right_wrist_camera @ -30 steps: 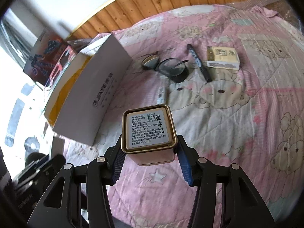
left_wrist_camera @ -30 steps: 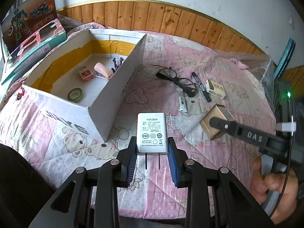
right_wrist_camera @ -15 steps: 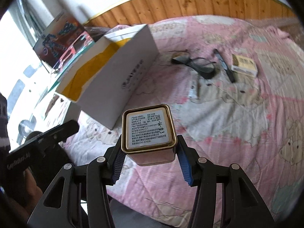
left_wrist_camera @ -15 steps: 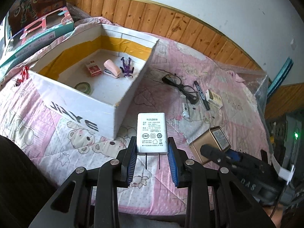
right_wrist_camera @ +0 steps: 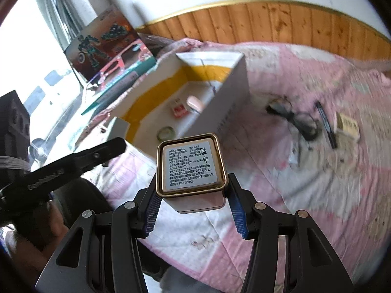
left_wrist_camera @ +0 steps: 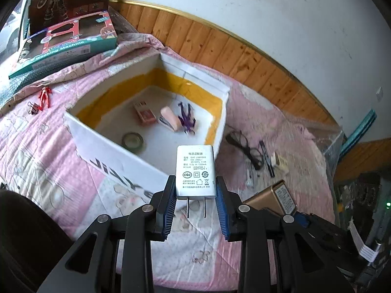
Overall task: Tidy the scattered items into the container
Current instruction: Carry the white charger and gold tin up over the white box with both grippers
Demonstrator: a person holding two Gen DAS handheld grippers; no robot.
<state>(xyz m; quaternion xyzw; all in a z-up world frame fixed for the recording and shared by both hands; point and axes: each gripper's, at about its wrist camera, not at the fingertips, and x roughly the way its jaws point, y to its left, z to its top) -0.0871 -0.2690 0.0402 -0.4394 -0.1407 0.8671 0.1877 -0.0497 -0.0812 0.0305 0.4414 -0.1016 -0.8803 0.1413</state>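
Both tongs are loaded: the left tongs (left_wrist_camera: 195, 210) pinch a white charger (left_wrist_camera: 195, 171), the right tongs (right_wrist_camera: 193, 210) a gold tin (right_wrist_camera: 191, 168). Above each, in mid frame, lies the open box (left_wrist_camera: 112, 146); the left seems nearer, though blur hinders judging.

A bed covered by a pink quilted bedspread with cartoon bear prints (left_wrist_camera: 44, 146) carries everything. Directly on it sit an open white cardboard box with yellow-taped inner walls (left_wrist_camera: 117, 151), black-framed eyeglasses (left_wrist_camera: 244, 146), a black marker pen (left_wrist_camera: 266, 159), a small cream packet (left_wrist_camera: 281, 162), a red toy figure (left_wrist_camera: 44, 95), a black binder clip (left_wrist_camera: 33, 107) and a teal toy carton (left_wrist_camera: 66, 46).
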